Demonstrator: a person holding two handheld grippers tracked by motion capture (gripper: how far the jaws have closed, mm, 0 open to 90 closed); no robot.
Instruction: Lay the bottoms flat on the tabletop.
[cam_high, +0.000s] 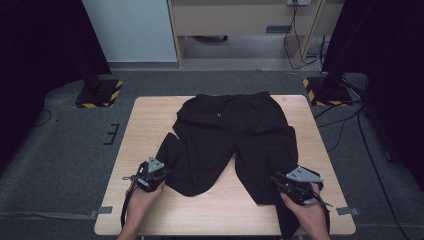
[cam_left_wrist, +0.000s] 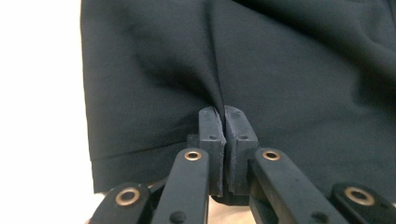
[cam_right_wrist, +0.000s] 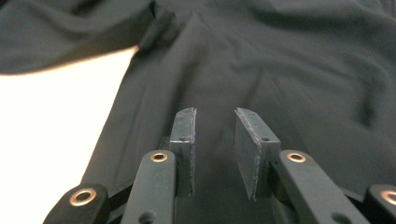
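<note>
A pair of black trousers (cam_high: 230, 130) lies spread on the wooden table (cam_high: 150, 115), with the waistband at the far side and the legs pointing toward me. My left gripper (cam_high: 165, 173) is at the outer edge of the left leg. In the left gripper view it (cam_left_wrist: 225, 114) is shut on a pinched-up fold of the black fabric (cam_left_wrist: 289, 70). My right gripper (cam_high: 276, 181) is over the lower part of the right leg. In the right gripper view it (cam_right_wrist: 215, 116) stands open just above the cloth (cam_right_wrist: 289, 60), with nothing between its pads.
Bare tabletop shows between the two trouser legs and along both sides. Two stands on yellow-and-black striped bases (cam_high: 100, 95) (cam_high: 325, 92) sit on the floor behind the table's far corners. Cables (cam_high: 350, 125) trail over the floor at the right.
</note>
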